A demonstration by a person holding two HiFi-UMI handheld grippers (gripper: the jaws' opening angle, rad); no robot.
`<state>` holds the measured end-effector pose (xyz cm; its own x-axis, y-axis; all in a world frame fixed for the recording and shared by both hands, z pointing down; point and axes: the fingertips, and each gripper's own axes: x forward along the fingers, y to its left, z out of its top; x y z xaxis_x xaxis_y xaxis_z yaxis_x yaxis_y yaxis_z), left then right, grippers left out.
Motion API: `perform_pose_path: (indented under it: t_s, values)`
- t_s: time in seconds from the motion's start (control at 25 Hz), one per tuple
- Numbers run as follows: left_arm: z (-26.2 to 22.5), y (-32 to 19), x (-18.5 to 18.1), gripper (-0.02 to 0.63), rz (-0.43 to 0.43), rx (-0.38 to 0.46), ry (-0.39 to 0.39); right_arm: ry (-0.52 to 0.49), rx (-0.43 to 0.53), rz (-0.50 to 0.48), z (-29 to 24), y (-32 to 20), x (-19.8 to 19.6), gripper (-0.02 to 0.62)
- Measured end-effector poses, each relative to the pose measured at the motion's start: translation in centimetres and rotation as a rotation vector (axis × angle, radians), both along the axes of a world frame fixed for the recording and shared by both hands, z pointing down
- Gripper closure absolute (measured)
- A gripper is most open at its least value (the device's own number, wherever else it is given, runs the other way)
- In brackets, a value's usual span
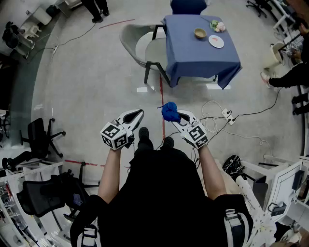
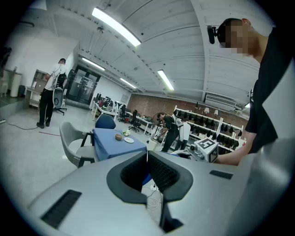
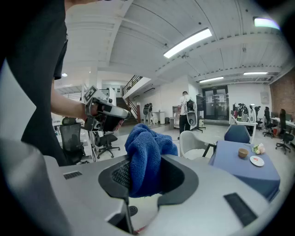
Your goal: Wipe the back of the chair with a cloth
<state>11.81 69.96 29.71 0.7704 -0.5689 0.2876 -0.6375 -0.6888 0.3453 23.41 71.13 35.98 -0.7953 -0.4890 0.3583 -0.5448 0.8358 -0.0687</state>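
A bunched, deep-blue cloth [image 3: 145, 154] of nubby towelling is gripped in the right gripper [image 3: 143, 166], its folds bulging up and out above the jaws. In the head view the cloth [image 1: 169, 111] hangs in the air over the grey floor [image 1: 96, 82], in front of the standing person's shoes and well apart from the chair [image 1: 131, 44].

The chair, a pale grey shell on dark legs, stands against the side of a table [image 1: 193, 60] draped in blue fabric. A second, blue chair [image 1: 188, 6] stands at the table's far end.

On the table stand a small tan bowl [image 1: 200, 33] and, just beside it, a white plate [image 1: 216, 41] with a small reddish spot. What the bowl holds cannot be made out. A small bunch of flowers [image 1: 217, 25] lies near them by the table's edge.

The right gripper's jaws are closed down on the cloth, which fills the gap between the ribbed pads. The left gripper [image 2: 147, 156] carries nothing. Its jaws are drawn together, meeting at the tips, with nothing between them. In the head view the left gripper [image 1: 140, 114] is held level with the right gripper [image 1: 176, 116], the two a little apart and both pointing towards the table.

White cables [image 1: 217, 118] loop across the floor to the right of the grippers. A black office chair [image 1: 41, 137] stands off to the left.
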Motion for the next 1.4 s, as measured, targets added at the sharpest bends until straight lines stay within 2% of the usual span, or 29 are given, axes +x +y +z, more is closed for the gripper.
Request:
perform_pose_path:
  t_s: [0.24, 0.4, 0.72, 1.08, 1.4]
  values:
    - [0.0, 0.5, -0.6, 0.578, -0.011, 0.011, -0.025, 0.007, 0.001, -0.016, -0.2, 0.2, -0.6, 0.462]
    - [-0.1, 0.6, -1.7, 0.578, -0.04, 0.015, -0.016, -0.03, -0.011, -0.004, -0.5, 0.0, -1.1, 0.462]
    - [0.7, -0.1, -4.5, 0.578, -0.069, -0.01, 0.004, -0.001, -0.043, -0.017, 0.4, -0.5, -3.0, 0.462]
    - [1.0, -7.5, -8.9, 0.578, -0.037, -0.02, 0.019, 0.051, -0.067, 0.0, 1.0, -6.8, -7.2, 0.462]
    - [0.3, -15.3, -13.8, 0.578, 0.007, -0.017, 0.033, 0.075, -0.077, 0.064, 0.7, -13.5, -11.3, 0.462]
